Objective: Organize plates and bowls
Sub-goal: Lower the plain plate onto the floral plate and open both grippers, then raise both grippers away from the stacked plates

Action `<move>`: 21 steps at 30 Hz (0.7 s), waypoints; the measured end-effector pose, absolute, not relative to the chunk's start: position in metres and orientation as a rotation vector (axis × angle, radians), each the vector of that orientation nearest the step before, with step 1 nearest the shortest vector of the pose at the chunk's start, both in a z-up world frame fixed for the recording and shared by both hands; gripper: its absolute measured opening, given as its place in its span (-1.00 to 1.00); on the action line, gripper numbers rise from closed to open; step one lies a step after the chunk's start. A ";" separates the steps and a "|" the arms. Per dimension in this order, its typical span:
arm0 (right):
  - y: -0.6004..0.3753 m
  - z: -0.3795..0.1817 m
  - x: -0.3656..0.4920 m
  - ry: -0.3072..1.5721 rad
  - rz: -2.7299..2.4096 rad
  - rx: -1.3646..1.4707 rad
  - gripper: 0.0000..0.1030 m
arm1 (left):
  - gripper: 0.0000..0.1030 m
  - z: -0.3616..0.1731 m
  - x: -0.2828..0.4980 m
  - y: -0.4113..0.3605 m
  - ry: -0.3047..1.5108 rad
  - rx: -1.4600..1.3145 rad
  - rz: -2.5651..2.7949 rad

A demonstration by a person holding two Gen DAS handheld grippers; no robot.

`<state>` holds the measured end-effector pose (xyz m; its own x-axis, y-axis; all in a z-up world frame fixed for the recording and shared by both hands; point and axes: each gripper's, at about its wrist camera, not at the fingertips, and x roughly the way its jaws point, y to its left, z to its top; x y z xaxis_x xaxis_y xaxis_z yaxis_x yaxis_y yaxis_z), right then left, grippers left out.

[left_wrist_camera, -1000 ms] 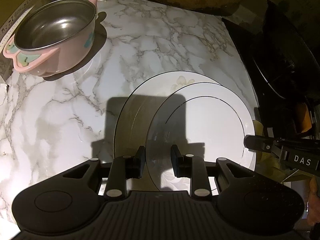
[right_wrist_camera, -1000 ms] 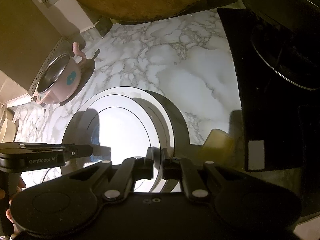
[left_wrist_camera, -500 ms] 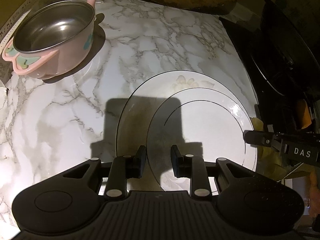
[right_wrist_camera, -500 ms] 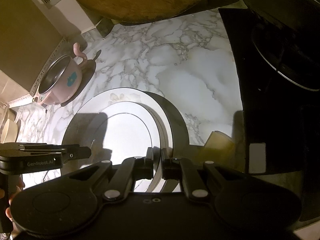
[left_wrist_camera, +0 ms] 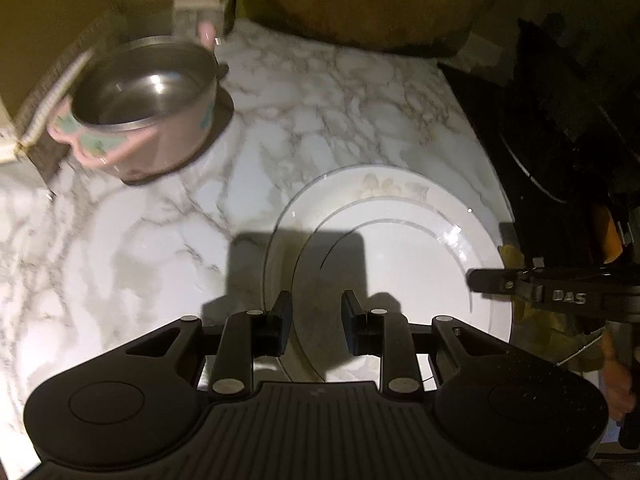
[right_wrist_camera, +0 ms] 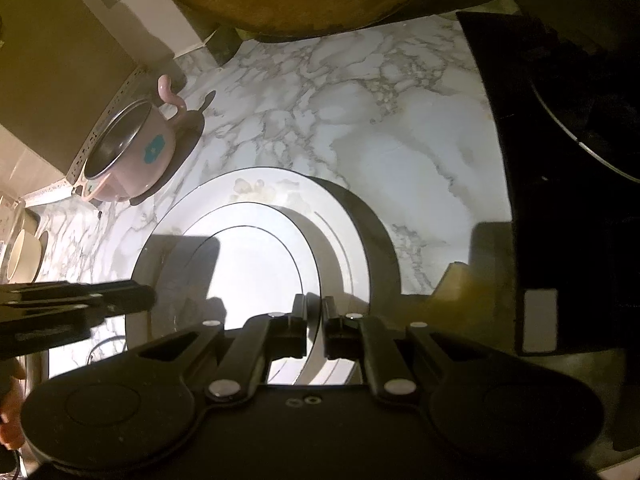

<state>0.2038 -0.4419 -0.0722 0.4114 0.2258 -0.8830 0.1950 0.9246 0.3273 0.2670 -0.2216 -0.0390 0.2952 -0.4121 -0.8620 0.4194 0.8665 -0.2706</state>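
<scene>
Marble counter fills both views, white with grey veins, under dim yellowish light.

My right gripper is clenched on the near rim of the small plate, fingers nearly together with the thin edge between them at lower centre of the right view. My left gripper stands released, fingers apart, straddling the left rim of that small plate without touching it as far as I can tell.

I count two plates: the small one sits on top of the big plate, pushed toward the lower right of the left view. Both lie about flat; being round, neither has a long axis. The big plate's flower print shows at its far edge. Their near edges are hidden behind my gripper bodies.

One bowl, pink outside and steel inside, stands upright at upper left of the left view, blurred, mouth up, on a dark mat. In the right view the bowl shows a curled handle pointing up-frame.

A black stove runs down the right side, too dark to read.
</scene>
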 end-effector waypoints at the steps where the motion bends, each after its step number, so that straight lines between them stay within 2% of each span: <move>1: -0.441 -0.074 0.205 1.158 0.021 0.412 -0.84 | -0.50 -0.034 0.265 -0.220 1.123 0.008 -0.552; 13: -0.433 -0.079 0.209 1.162 0.013 0.367 -0.78 | -0.50 0.017 0.235 -0.204 0.965 0.008 -0.560; 21: -0.425 -0.068 0.204 1.144 0.010 0.322 -0.56 | -0.50 0.024 0.223 -0.194 0.941 -0.003 -0.563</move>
<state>0.2036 -0.4249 -0.0684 0.4189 0.1713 -0.8917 0.1556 0.9540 0.2563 0.2231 -0.1940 0.0235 0.4570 -0.4582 -0.7624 0.4553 0.8568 -0.2420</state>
